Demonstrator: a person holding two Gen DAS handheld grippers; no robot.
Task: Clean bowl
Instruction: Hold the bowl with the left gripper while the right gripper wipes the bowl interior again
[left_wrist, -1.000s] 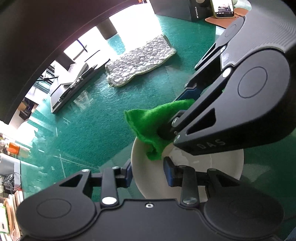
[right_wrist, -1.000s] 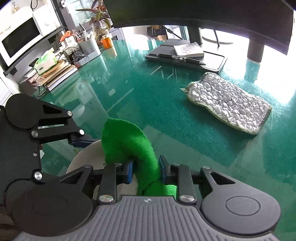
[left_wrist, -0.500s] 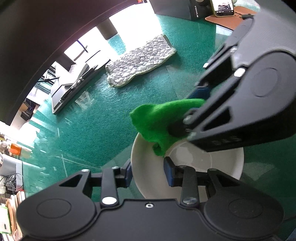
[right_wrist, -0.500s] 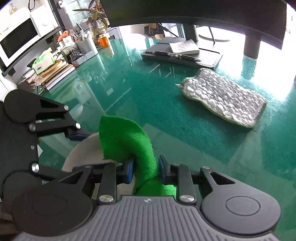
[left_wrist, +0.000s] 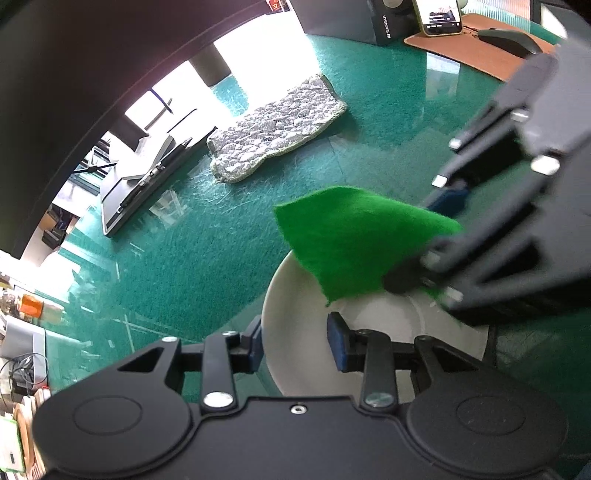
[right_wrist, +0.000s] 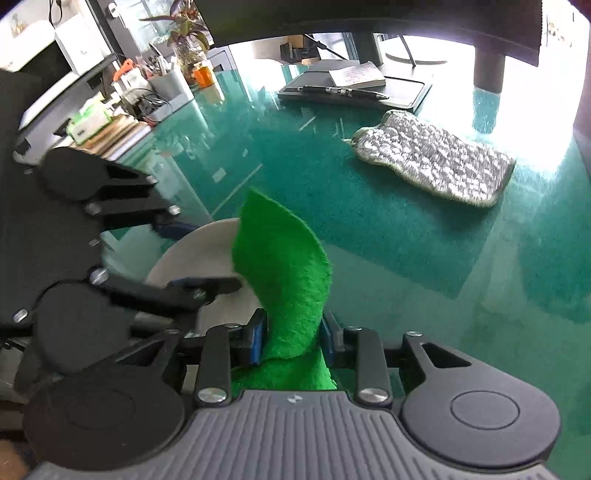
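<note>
Left wrist view: white bowl (left_wrist: 295, 354) sitting low centre of frame on the green glass tabletop (left_wrist: 207, 251), w/ left gripper (left_wrist: 295, 341) clamped on the near rim, one blue pad outside the wall, other pad inside. Gripping the bowl, no doubt there.

Coming in from the right side of frame: right gripper (left_wrist: 436, 236), a bit motion-blurred, pinching a green cloth (left_wrist: 354, 243). Cloth draped over the far rim of the bowl, lower corner hanging down inside it. Can't tell if it actually touches the bowl's bottom.

Right wrist view: same green cloth (right_wrist: 284, 273) squeezed between the right gripper (right_wrist: 291, 338) pads at bottom centre, sticking up and curling over like a leaf. Bowl (right_wrist: 192, 254) just left of the cloth, mid-left of frame, partly hidden behind the left gripper (right_wrist: 207, 254), which fills the left side of frame. One of its fingers across the bowl's inside, other at the far rim.

Background stuff: grey knobbly mat (right_wrist: 436, 166) lying flat upper right in the right view, well apart from the bowl. Dark tray w/ a pen and notepad (right_wrist: 354, 85) behind it, top centre. Phone (left_wrist: 439, 14) propped at the top right of the left view.
</note>
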